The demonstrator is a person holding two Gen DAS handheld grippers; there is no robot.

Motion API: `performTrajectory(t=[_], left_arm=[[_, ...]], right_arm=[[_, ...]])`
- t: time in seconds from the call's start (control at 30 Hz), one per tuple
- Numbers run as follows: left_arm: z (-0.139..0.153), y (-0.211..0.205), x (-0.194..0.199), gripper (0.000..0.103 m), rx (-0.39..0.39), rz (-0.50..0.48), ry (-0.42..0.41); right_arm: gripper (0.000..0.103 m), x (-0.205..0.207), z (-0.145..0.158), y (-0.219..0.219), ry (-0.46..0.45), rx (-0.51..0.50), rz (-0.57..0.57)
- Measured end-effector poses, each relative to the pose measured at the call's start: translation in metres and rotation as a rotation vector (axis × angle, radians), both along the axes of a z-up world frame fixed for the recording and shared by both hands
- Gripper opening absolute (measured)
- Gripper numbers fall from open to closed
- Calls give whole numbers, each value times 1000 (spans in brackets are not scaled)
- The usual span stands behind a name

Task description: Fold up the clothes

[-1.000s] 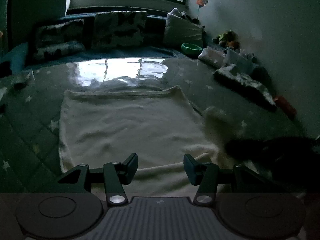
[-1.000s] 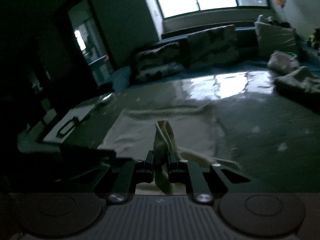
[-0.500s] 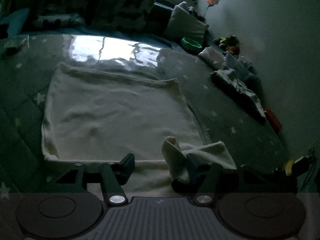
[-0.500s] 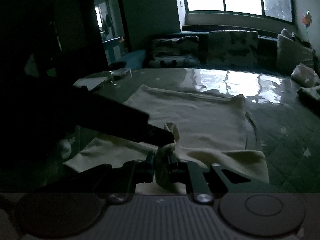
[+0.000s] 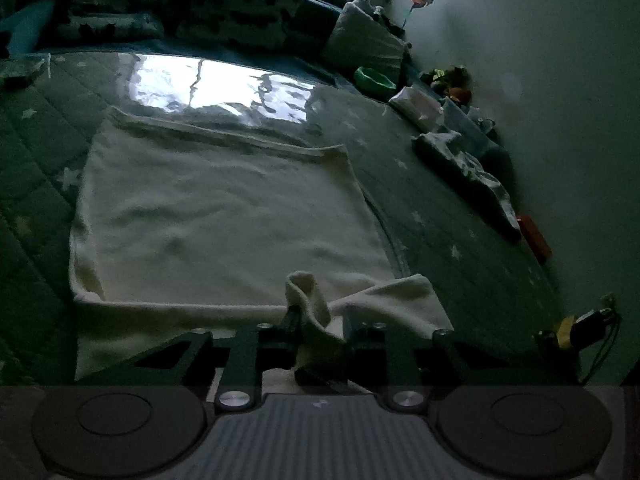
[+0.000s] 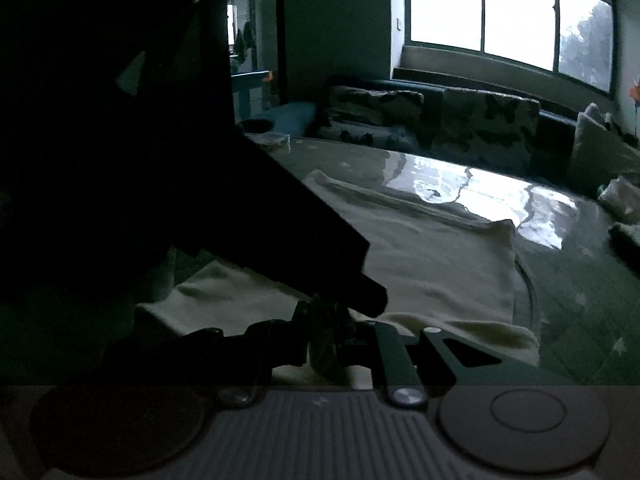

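Note:
A cream cloth point(image 5: 224, 216) lies spread flat on the dark star-patterned mat point(image 5: 440, 216), its near edge folded over. A pinched-up fold of that near edge point(image 5: 308, 296) stands between the fingers of my left gripper point(image 5: 322, 322), whose jaws are closing and press on it. In the right wrist view my right gripper point(image 6: 324, 320) is shut on the same bunched edge of the cream cloth point(image 6: 432, 264). The dark body of the left gripper point(image 6: 280, 248) reaches in over the right gripper's tips and hides most of the left side of that view.
A heap of clothes point(image 5: 468, 164) and a red object point(image 5: 534, 236) lie along the right wall. A green bowl point(image 5: 374, 79) and patterned cushions point(image 5: 244, 8) line the far side under the window point(image 6: 500, 12). A doorway point(image 6: 252, 64) opens at the left.
The left gripper, wide open before, has shut onto the raised fold that the right gripper brought in. The right gripper carried that fold leftwards towards the left gripper, rolling as it went.

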State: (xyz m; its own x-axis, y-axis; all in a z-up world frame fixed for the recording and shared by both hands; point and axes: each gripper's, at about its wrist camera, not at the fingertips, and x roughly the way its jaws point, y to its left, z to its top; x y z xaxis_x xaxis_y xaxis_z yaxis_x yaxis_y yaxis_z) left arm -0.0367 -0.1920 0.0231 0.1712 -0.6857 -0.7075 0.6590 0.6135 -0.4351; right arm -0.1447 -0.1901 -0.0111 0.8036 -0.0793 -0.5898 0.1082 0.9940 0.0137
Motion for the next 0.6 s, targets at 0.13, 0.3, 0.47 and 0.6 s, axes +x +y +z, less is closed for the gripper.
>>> performTrajectory(t=[0.13, 0.3, 0.47, 0.6], left_arm=[[1, 4, 0, 11, -14, 15, -16], [8, 7, 0, 10, -32, 30, -41], [19, 13, 1, 10, -56, 32, -63], [26, 17, 3, 10, -68, 33, -65]], right_arm=[[17, -2, 1, 1, -7, 6, 1], [38, -17, 8, -2, -8, -10, -5], [49, -47, 10, -15, 14, -60, -81], [50, -66, 4, -31, 50, -82, -162]])
